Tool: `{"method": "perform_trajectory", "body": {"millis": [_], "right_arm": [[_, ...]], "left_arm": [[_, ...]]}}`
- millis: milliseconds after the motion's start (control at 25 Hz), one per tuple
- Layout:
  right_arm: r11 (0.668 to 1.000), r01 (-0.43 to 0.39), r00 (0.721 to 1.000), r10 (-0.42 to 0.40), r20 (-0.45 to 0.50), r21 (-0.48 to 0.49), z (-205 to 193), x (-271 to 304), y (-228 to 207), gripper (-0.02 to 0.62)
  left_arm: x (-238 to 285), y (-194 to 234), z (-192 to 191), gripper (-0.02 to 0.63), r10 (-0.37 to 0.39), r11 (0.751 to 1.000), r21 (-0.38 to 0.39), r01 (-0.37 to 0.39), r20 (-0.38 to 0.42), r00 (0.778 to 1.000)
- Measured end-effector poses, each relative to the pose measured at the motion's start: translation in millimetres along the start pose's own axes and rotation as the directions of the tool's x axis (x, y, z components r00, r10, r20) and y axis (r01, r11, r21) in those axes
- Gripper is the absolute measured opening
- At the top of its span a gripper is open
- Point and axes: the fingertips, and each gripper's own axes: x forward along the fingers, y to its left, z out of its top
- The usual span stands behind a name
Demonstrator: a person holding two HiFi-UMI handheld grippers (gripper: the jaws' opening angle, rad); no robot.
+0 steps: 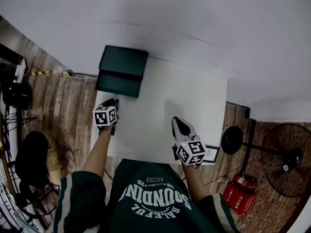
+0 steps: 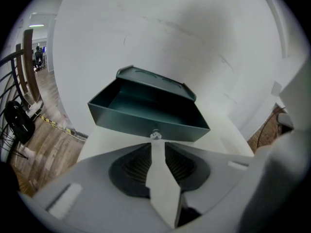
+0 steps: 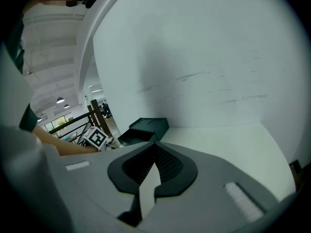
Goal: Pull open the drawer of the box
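A dark green box (image 1: pixel 122 62) stands at the far left corner of the white table (image 1: pixel 184 96). Its drawer (image 1: pixel 119 85) is pulled out toward me, and the left gripper view shows the drawer (image 2: pixel 146 123) empty inside. My left gripper (image 1: pixel 112 102) is at the drawer front, its tips (image 2: pixel 157 142) closed on the small silver knob (image 2: pixel 155 134). My right gripper (image 1: pixel 179 123) rests over the near middle of the table, shut and empty, well away from the box. In the right gripper view the box (image 3: pixel 148 125) lies ahead to the left of the shut jaws (image 3: pixel 155 144).
The table stands against a white wall. A flat card with a dark border (image 1: pixel 211 154) lies at the near right corner. On the wood floor to the right are a standing fan (image 1: pixel 286 159) and a red extinguisher (image 1: pixel 240 191). Dark equipment (image 1: pixel 31 159) stands on the left.
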Motion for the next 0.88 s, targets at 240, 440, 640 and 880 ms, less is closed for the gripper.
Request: {"method": "perform_trajectory", "body": {"millis": [240, 440, 640, 880], "right_arm": [[0.999, -0.018, 0.999, 0.019, 0.042, -0.032, 14.6, 0.1, 3.1, 0.002], [0.997, -0.029, 0.994, 0.036, 0.101, -0.070, 39.1, 1.3, 10.6, 0.002], [0.993, -0.020, 0.985, 0.040, 0.170, -0.117, 70.3, -2.2, 17.0, 0.002], [0.986, 0.006, 0.970, 0.035, 0.240, -0.166, 91.9, -12.8, 21.5, 0.002]], "left_arm": [[-41.2, -36.0, 20.8, 0.109, -0.061, 0.997, 0.063, 0.054, 0.107, 0.992], [-86.3, -74.9, 54.5, 0.052, -0.110, 0.987, 0.138, 0.080, 0.226, 0.968], [-124.7, -112.4, 84.0, 0.052, -0.172, 0.959, 0.269, 0.086, 0.312, 0.934], [-162.9, -151.5, 109.5, 0.052, -0.238, 0.925, 0.371, 0.083, 0.393, 0.888]]}}
